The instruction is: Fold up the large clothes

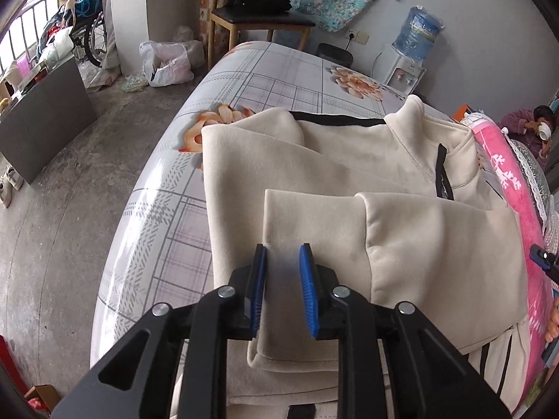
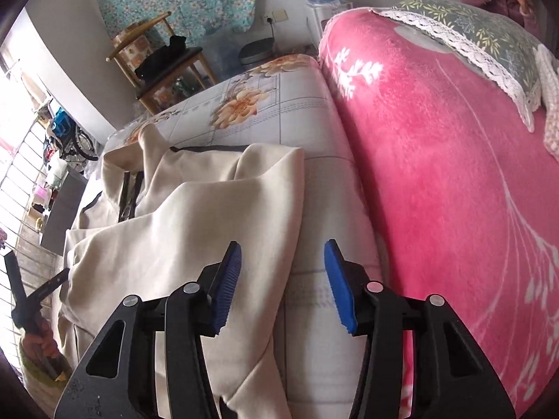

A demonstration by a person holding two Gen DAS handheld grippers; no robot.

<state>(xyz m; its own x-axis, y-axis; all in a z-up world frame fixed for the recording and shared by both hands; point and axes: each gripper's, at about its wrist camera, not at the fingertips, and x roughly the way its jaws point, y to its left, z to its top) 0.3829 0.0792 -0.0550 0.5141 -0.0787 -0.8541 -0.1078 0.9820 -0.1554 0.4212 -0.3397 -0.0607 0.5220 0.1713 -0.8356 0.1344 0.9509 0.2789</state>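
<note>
1. left gripper [image 1: 282, 251], nearest the lens in the left wrist view at 6 o'clock: its blue pads [image 1: 307, 289] stand a narrow gap apart, over the folded sleeve edge of the cream sweatshirt [image 1: 314, 174]. no cloth is pinched between them; whether the tips touch the fabric i cannot tell.
2. right gripper [image 2: 282, 255], at 6 o'clock in the right wrist view: jaws parted wider, nothing held. its left pad sits over the sweatshirt's edge; its right pad sits over the bedsheet [image 2: 307, 111].
3. the cream sweatshirt lies flat on the bed, partly folded, both sleeves laid across the body. its stand-up collar and black zip [image 1: 443, 171] are at 1 o'clock in the left wrist view and at 9 to 10 o'clock in the right wrist view.
4. the checked floral bedsheet shows bare from 9 to 12 o'clock around the garment in the left wrist view.
5. a pink blanket [image 2: 436, 174] fills 1 to 5 o'clock in the right wrist view, just beside the sweatshirt with a strip of sheet between.
6. a lace-edged pillow [image 2: 489, 31] rests on the blanket at 1 o'clock.
7. a wooden chair [image 1: 258, 21] with dark clothing stands at 12 o'clock in the left wrist view; a water dispenser [image 1: 415, 45] at 1 o'clock.
8. a person's hand [image 2: 38, 342] grips the other tool at 8 o'clock in the right wrist view.
</note>
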